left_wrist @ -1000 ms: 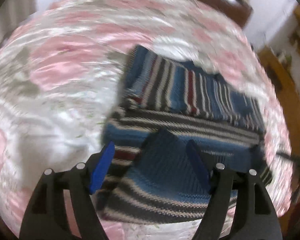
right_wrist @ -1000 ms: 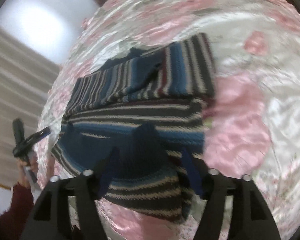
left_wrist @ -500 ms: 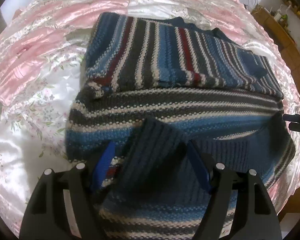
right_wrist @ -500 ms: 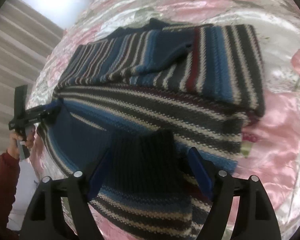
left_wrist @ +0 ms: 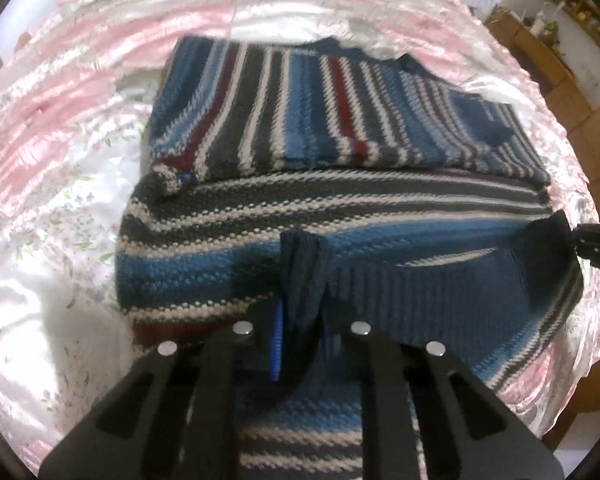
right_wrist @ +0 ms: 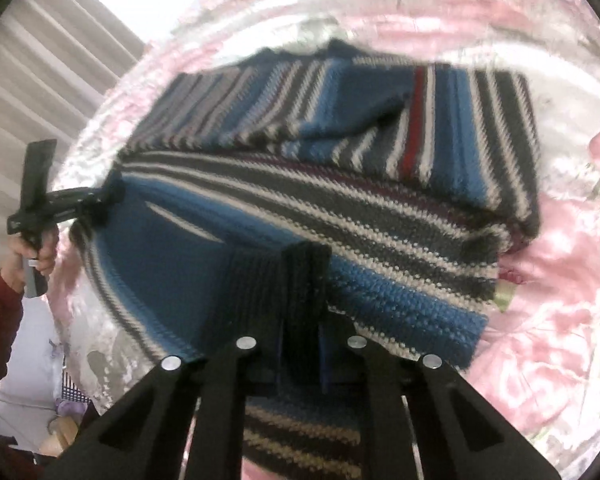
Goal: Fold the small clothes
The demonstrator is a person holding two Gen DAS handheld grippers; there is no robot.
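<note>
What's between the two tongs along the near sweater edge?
Only sweater: its dark ribbed hem spans from the left tongs to the right tongs, seen in the left wrist view.

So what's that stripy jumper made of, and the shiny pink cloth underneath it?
The striped sweater looks like chunky knitted yarn, wool or acrylic: each stitch shows as a bump and the dark hem is ribbed. Matte, soft-looking. The floral cloth under it looks like satin, likely synthetic or silk: it throws bright glossy highlights along its creases.
</note>
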